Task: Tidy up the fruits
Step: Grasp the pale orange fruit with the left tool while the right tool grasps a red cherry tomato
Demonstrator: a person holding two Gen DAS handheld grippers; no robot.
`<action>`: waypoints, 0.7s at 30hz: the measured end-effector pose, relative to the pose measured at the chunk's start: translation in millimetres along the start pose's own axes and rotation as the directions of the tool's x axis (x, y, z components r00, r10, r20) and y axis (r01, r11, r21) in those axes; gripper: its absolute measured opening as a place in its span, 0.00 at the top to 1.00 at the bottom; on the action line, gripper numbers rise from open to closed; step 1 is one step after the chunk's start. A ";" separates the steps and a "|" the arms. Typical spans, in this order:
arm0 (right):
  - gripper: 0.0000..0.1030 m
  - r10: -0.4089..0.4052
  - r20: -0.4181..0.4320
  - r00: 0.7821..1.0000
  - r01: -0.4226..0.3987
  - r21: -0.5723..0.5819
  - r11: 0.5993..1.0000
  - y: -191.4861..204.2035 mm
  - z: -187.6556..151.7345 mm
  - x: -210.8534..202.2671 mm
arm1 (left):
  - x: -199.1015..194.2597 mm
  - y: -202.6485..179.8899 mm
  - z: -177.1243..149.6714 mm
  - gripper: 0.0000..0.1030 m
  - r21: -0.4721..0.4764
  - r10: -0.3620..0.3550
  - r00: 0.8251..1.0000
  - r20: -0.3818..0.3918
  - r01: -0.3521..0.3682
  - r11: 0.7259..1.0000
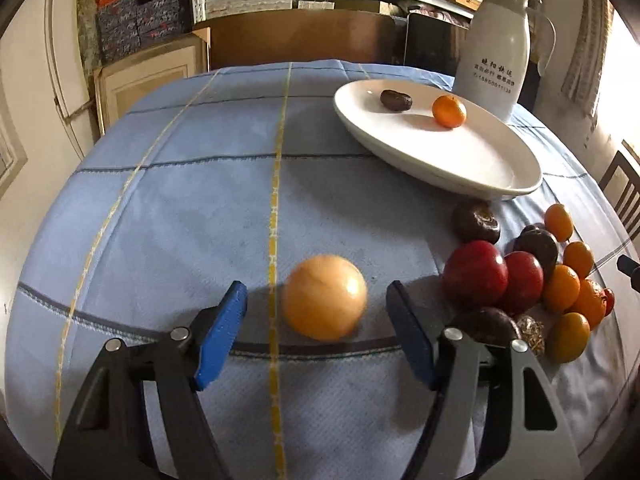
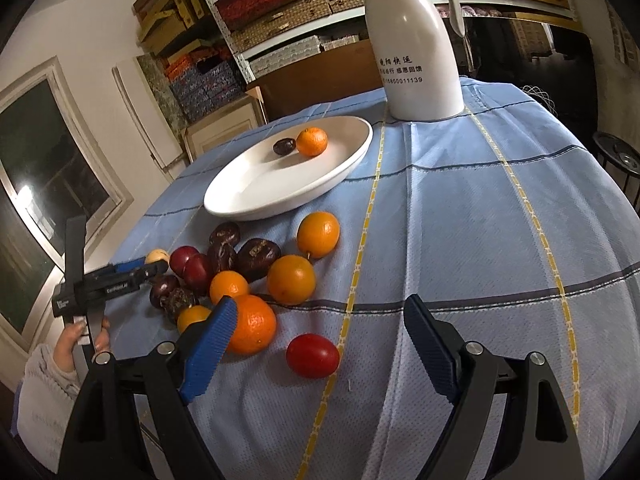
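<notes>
Between the blue pads of my left claw point(image 1: 316, 312) sits a pale yellow-orange fruit point(image 1: 325, 297), resting on the blue checked cloth of the surface point(image 1: 180, 220); the jaws stand apart, with a gap on either side of the fruit, so nothing is clamped. My right claw point(image 2: 316, 332) is spread wide as well and holds nothing, with a small red fruit point(image 2: 313, 355) lying on the cloth between its fingers and a large orange point(image 2: 252, 324) just beside its left pad. Taking the white plate point(image 2: 256, 200) as my landmark: on it lie a mandarin point(image 2: 312, 141) and a dark date-like fruit point(image 2: 284, 146), close together. Just in front of the plate is the loose heap point(image 2: 240, 264) of oranges, red plums and dark brown fruits. Behind the plate stands a white jug point(image 2: 420, 52) with printed lettering. A hand point(image 2: 76, 340) in a pale sleeve grips the left tool's handle.
</notes>
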State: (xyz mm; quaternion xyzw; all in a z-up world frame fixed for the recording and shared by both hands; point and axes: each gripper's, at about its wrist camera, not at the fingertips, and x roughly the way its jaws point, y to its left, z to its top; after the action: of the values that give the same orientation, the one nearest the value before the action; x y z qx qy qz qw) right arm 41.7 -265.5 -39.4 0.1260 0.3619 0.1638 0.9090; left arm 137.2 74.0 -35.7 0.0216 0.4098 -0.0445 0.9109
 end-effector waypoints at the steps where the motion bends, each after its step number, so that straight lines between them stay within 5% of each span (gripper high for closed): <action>1: 0.17 -0.002 -0.007 1.000 0.002 -0.005 1.000 0.8 -0.6 1.1 | 0.7 -0.2 0.8 0.32 0.002 0.003 1.000 0.000 -0.003 1.000; 5: 0.17 -0.025 -0.046 0.999 0.024 -0.041 0.999 7.4 -7.2 5.6 | 10.5 0.1 2.8 0.57 0.002 -0.018 0.999 -0.043 0.018 1.000; 9: 0.19 -0.034 -0.081 0.996 0.030 -0.050 0.998 8.5 -12.9 8.7 | 9.0 -3.0 2.3 0.60 0.017 -0.032 0.999 -0.035 0.032 0.999; 13: 0.46 -0.039 -0.144 0.989 0.031 -0.057 0.998 9.0 -15.1 21.1 | 6.3 -3.1 -0.5 0.61 0.015 -0.048 0.998 -0.033 0.049 0.999; 17: 0.55 -0.040 -0.157 0.987 0.029 -0.070 0.997 11.8 -16.7 23.5 | 2.7 -2.0 -3.0 0.61 0.004 -0.068 0.997 -0.029 0.068 0.998; 19: 0.69 -0.016 -0.164 0.986 0.005 -0.064 0.998 11.7 -17.6 24.0 | 0.2 -2.6 -4.7 0.61 0.003 -0.078 0.997 -0.026 0.078 0.997; 21: 0.69 -0.005 -0.162 0.987 -0.006 -0.067 0.998 13.0 -18.2 23.8 | -3.6 -4.9 -7.9 0.61 0.008 -0.081 0.996 -0.023 0.082 0.997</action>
State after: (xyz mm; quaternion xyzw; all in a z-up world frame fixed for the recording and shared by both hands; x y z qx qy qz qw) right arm 42.6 -242.3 -62.4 0.0814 0.4289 0.1859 0.8803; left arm 128.4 69.9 -38.3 0.0093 0.4206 -0.0831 0.9034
